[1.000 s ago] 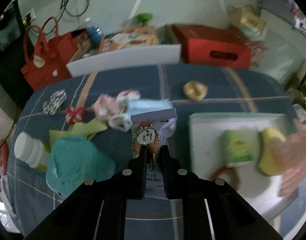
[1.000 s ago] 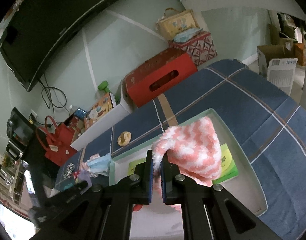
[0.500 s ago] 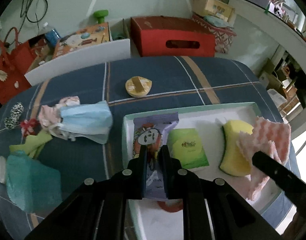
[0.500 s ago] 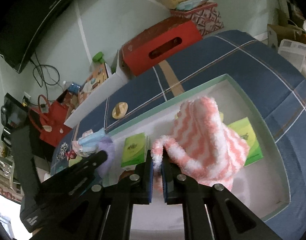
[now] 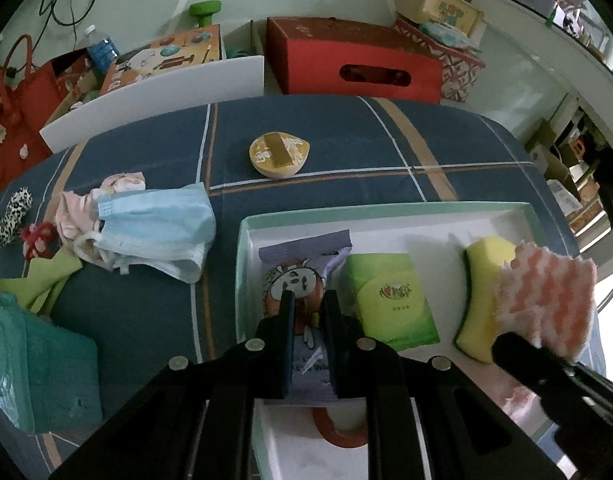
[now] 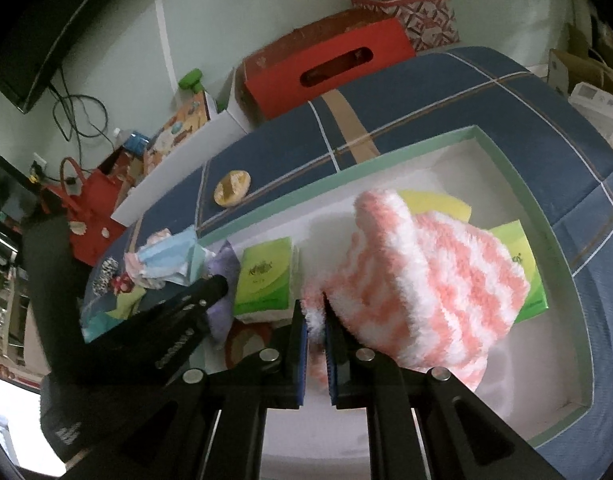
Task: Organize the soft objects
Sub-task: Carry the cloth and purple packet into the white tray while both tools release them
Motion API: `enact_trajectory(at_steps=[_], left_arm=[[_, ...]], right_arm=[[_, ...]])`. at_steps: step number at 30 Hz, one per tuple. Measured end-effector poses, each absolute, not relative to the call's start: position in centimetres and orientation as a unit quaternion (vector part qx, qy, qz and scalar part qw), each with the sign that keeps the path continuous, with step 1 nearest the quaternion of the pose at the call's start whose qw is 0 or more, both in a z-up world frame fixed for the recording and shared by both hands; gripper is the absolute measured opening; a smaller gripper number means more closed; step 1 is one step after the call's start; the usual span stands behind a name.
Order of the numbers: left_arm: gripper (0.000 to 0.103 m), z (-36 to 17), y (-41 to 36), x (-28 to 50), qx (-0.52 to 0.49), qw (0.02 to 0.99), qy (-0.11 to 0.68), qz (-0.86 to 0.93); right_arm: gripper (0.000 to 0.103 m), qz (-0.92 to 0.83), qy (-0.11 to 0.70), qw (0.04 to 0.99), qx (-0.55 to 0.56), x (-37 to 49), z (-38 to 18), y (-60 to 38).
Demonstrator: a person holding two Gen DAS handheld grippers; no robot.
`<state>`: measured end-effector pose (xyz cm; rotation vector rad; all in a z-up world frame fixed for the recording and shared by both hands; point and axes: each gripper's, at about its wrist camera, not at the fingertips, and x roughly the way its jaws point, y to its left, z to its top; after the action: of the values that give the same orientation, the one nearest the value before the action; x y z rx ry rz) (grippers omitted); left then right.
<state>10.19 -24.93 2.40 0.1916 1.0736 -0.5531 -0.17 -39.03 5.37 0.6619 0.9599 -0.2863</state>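
Far left on your worktop (image 5: 346, 140), loose soft items wait: a teal cloth (image 5: 38, 368), a green rag (image 5: 38, 284) and a blue face mask (image 5: 154, 228). Your left claw (image 5: 308, 344) is pinching a purple wipes packet (image 5: 302, 268), whose long axis runs straight ahead along the fingers, its far end over the left end of the white tray (image 5: 386, 210). A green tissue pack (image 5: 390, 300) lies just right of it. Further right, a yellow sponge (image 5: 482, 276) lies in the tray. Your right claw (image 6: 315, 344) pinches a corner of the pink-and-white fluffy cloth (image 6: 426, 280), which hangs over the tray's right half. Both loads appear ready to set down.
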Motion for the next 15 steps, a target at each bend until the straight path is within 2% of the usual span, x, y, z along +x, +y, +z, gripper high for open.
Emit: enact_trajectory(at_steps=[4, 5, 6, 8, 10, 13, 15], left_arm=[[0.015, 2.7, -24.4, 10.1, 0.078, 0.816, 0.510, -0.261], [0.016, 2.8, -24.3, 10.0, 0.076, 0.816, 0.510, -0.261], [0.017, 3.1, -24.1, 9.9, 0.072, 0.817, 0.508, -0.262], [0.029, 3.5, -23.9, 9.8, 0.069, 0.819, 0.505, -0.262], [0.039, 4.0, -23.6, 9.6, 0.065, 0.822, 0.502, -0.263], [0.043, 4.8, -23.1, 9.5, 0.058, 0.824, 0.499, -0.263], [0.054, 5.3, -22.6, 9.4, 0.056, 0.826, 0.498, -0.257]], right_arm=[[0.010, -0.140, 0.452, 0.828, 0.302, -0.3, 5.9, -38.9], [0.014, -0.142, 0.452, 0.829, 0.297, -0.3, 6.1, -38.8], [0.024, -0.143, 0.451, 0.831, 0.293, -0.3, 6.2, -38.7], [0.035, -0.144, 0.445, 0.836, 0.286, -0.4, 6.8, -38.5], [0.036, -0.143, 0.440, 0.842, 0.278, -0.6, 7.3, -38.3], [0.036, -0.145, 0.436, 0.848, 0.265, -0.9, 8.1, -38.0], [0.044, -0.150, 0.437, 0.848, 0.258, -1.1, 8.4, -37.8]])
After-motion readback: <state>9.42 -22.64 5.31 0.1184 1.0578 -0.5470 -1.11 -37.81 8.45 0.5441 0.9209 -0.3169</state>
